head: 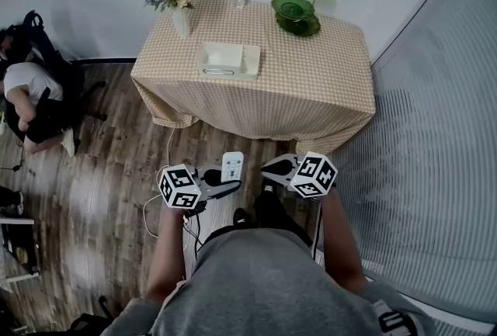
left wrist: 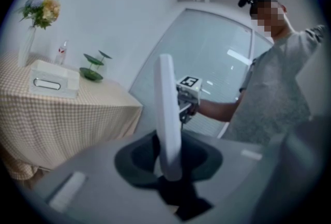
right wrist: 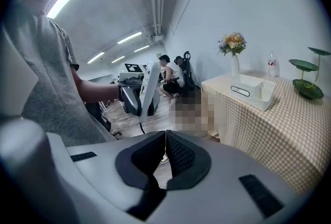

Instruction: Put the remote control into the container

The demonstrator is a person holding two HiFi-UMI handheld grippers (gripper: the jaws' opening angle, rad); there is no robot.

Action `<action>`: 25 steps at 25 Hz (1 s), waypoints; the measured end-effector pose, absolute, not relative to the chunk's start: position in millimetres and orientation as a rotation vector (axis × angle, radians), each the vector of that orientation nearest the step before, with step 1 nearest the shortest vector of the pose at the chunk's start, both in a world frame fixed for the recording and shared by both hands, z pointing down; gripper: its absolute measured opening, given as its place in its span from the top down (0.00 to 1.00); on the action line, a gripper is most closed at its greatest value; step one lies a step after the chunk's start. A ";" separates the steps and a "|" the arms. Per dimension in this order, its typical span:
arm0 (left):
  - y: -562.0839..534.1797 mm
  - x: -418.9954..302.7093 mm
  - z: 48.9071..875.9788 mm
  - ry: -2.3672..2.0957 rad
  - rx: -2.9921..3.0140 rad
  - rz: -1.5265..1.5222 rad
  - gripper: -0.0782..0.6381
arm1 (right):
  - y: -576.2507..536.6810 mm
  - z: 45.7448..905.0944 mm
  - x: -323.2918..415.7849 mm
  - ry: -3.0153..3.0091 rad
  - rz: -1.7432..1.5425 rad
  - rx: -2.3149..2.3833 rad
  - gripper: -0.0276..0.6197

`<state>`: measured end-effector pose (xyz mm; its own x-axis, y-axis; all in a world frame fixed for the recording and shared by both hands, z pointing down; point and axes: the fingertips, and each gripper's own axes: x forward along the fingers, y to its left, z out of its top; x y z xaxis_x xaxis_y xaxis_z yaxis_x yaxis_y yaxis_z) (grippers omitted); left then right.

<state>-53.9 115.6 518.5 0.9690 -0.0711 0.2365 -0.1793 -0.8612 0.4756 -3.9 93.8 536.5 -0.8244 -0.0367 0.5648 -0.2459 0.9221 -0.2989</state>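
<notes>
Currently: carry step, remote not yet at the container.

- Remote [head: 232, 167]: white, upright, held in front of the person, well short of the counter's [head: 311, 86] near edge.
- Left gripper [head: 230, 185]: fingers partly closed, clamped on the remote's lower end.
- Right gripper [head: 268, 166]: fingers fully together, nothing between them, just beside the left.
- Container [head: 225, 71]: white, on the counter toward its left edge, apparently empty.

Next move, as judged: approach the counter, bring the remote over the container, tip it flat, lower it, then part the fingers.

Grey T-shirt [head: 256, 280]; short sleeves [right wrist: 59, 47]
</notes>
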 end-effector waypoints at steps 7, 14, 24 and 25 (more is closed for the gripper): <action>93.9 -45.6 521.6 -0.194 2.593 0.297 0.77 | 69.2 538.5 2.0 -2.521 0.499 0.186 0.93; 77.9 -38.3 523.8 -0.206 2.578 0.324 0.77 | 56.7 547.6 5.1 -2.515 0.534 0.135 0.93; 23.5 -25.3 523.0 -0.261 2.568 0.354 0.77 | -6.2 532.9 7.3 -2.572 0.502 0.052 0.93; 17.6 -23.7 522.4 -0.270 2.569 0.357 0.77 | -12.5 531.6 8.6 -2.576 0.496 0.041 0.93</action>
